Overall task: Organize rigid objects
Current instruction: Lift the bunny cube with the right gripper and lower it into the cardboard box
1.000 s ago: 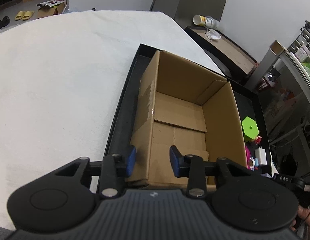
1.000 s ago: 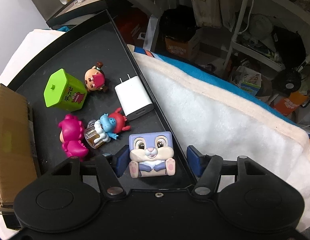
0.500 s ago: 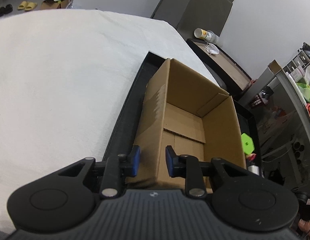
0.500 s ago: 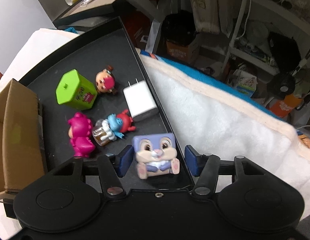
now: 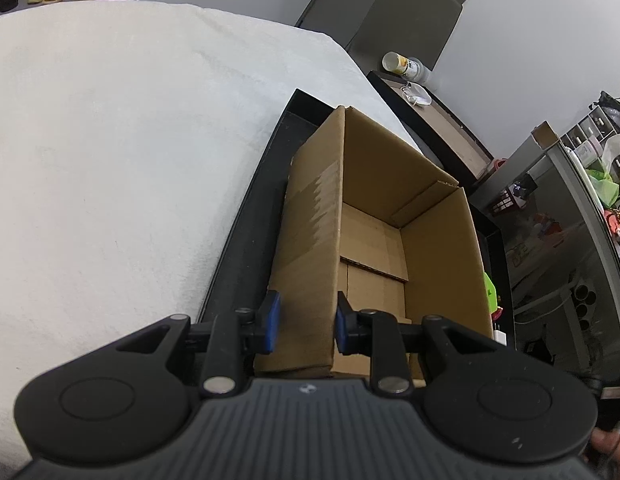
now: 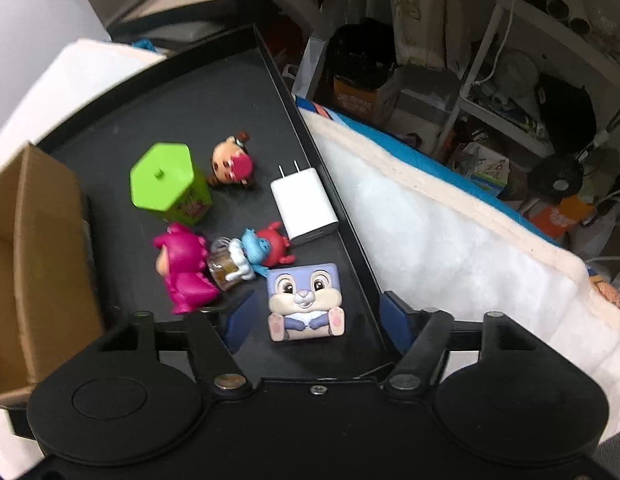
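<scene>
An open empty cardboard box [image 5: 373, 216] stands on a black tray [image 5: 246, 216]. My left gripper [image 5: 304, 322] straddles the box's near left wall, its jaws close to the wall on either side. In the right wrist view the tray [image 6: 214, 96] holds a purple rabbit cube [image 6: 306, 300], a white charger [image 6: 304, 202], a green hexagonal box [image 6: 168, 182], a pink figure [image 6: 184, 266], a blue and red figure [image 6: 258, 248] and a brown-headed figure [image 6: 230, 164]. My right gripper [image 6: 315, 318] is open, its jaws wide on either side of the rabbit cube, not touching it.
The tray lies on a white blanket [image 5: 110, 160] [image 6: 449, 248]. The box's side [image 6: 34, 264] shows at the left of the right wrist view. Shelves and clutter [image 6: 509, 80] stand beyond the bed edge. A low black table with a bottle [image 5: 405, 66] is behind the box.
My left gripper has narrowed around the box's wall and shifted left. My right gripper has pulled back and up, opened wider, and the rabbit cube now lies free between its jaws.
</scene>
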`<state>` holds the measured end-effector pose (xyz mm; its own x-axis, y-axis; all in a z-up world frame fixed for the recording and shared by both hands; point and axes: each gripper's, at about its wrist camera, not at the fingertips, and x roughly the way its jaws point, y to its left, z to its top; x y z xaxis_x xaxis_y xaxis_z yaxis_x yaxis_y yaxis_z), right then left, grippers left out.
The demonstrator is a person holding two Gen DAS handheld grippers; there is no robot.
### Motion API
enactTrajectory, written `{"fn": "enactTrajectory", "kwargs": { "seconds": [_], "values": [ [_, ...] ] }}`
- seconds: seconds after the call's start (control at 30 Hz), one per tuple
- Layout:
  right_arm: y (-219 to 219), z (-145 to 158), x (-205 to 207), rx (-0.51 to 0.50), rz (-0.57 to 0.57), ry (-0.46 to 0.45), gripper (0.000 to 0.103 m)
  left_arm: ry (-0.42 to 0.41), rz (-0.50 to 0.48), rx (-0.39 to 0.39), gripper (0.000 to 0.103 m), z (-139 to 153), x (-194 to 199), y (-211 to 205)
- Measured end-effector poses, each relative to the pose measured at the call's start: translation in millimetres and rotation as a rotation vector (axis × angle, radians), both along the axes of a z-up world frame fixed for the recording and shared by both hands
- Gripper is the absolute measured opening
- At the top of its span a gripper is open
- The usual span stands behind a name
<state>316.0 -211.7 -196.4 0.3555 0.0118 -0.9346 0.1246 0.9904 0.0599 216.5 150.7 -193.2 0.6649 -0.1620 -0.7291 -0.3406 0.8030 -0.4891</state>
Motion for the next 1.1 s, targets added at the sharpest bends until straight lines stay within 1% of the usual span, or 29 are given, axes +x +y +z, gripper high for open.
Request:
{"fn": "enactTrajectory", "kwargs": {
  "seconds": [0.07,0.1,0.13,0.2,0.37,0.67,0.93,1.1],
  "values": [
    [3.6,-7.2,2.0,0.005,0.011,0.020,0.058,-0.003,-0.001,-0.001,0.026,-0.1,-0.6,0.5],
    [5.0,-10.6,3.1,0.005,0.018,0.029,0.044,-0.004,-0.002,-0.002,0.026,-0.2,-0.9,1.0],
    [5.7,-11.0,3.2,0.000,0.020,0.028,0.043,-0.005,-0.002,-0.002,0.026,-0.3,-1.0,1.2],
    [8.5,-8.0,2.4,-0.010,0.033,0.013,0.043,-0.009,-0.001,0.000,0.027,0.0,-1.0,1.1],
    [14.2,8.4,1.5,0.006,0.042,-0.021,0.043,-0.009,0.002,-0.017,0.027,-1.5,-2.3,3.8],
    [33.9,56.4,5.7,0.034,0.094,-0.115,0.043,-0.019,-0.003,-0.004,0.027,0.5,-2.8,1.7],
    [64.9,94.9,9.6,0.054,0.165,-0.188,0.043,-0.024,0.011,-0.003,0.027,2.4,-4.5,2.8],
    [91.5,112.7,10.2,0.064,0.210,-0.230,0.043,-0.022,0.009,-0.008,0.027,1.8,-3.7,4.5]
  ]
}}
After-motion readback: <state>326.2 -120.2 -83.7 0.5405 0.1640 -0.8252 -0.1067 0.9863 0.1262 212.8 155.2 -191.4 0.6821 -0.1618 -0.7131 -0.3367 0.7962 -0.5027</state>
